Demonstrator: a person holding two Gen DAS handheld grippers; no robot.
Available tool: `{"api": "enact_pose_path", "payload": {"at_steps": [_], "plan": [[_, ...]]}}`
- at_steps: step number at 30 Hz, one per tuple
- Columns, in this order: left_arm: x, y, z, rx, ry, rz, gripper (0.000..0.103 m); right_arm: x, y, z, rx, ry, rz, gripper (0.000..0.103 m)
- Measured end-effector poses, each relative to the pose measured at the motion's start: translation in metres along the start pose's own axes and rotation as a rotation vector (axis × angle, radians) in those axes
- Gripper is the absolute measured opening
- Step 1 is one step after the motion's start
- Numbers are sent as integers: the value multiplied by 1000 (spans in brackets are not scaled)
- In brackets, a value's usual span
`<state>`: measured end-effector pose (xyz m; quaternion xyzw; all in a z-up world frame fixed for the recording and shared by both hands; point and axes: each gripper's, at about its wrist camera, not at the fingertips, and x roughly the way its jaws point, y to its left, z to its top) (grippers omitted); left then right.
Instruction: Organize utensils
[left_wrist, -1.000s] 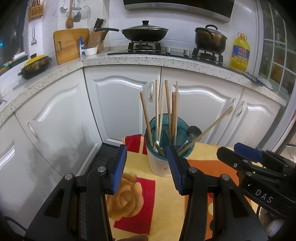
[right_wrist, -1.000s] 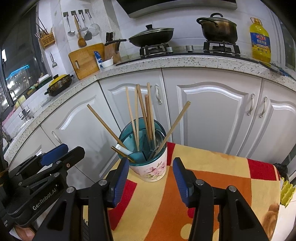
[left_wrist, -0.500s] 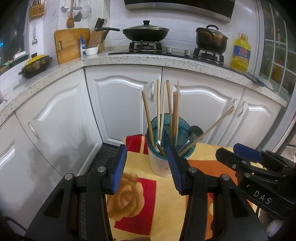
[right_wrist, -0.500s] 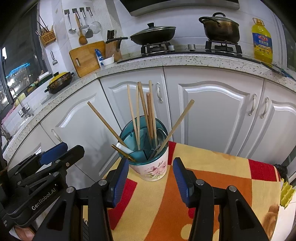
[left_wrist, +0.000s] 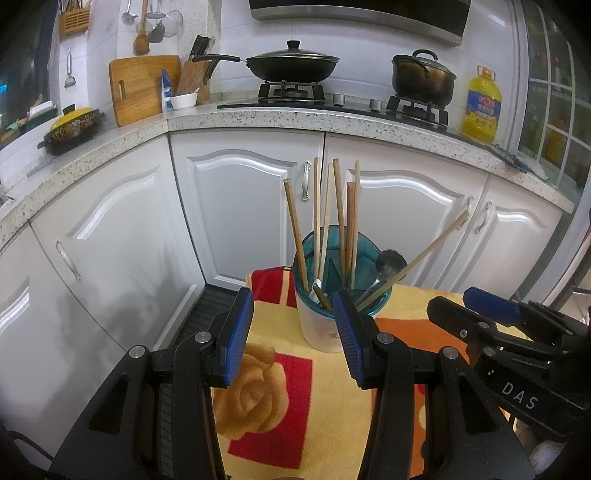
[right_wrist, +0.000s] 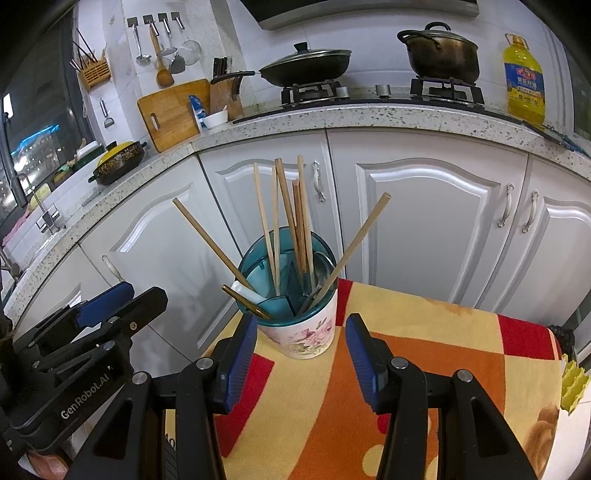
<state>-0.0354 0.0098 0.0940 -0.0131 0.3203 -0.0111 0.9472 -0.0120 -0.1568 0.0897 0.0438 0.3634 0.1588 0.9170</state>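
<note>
Utensil holder (right_wrist: 301, 325) – floral cup with teal insert – upright on patterned cloth (right_wrist: 424, 350) near its 11 o'clock corner. Wooden chopsticks (right_wrist: 291, 218) fan out of it; metal spoon (left_wrist: 386, 267) leans toward 3 o'clock, white spoon (right_wrist: 246, 291) at 9. Left tongs (left_wrist: 291, 336) open, nothing between pads, holder just ahead at 1 o'clock. Right tongs (right_wrist: 301, 363) open, empty – holder at 12 o'clock, apart from pads. White cabinets (right_wrist: 424, 221) behind.

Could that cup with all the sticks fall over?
Maybe. The cup stands near the cloth's corner, and long chopsticks lean far out over its rim. A bump from the open right gripper or left gripper might tip it or flick one out.
</note>
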Motion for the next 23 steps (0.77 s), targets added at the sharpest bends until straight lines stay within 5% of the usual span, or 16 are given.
{"api": "enact_pose_path", "payload": {"at_steps": [23], "plan": [[4,-1,-3,8,-6,-11,45,7,-1,-6,0,17,-5,49]]}}
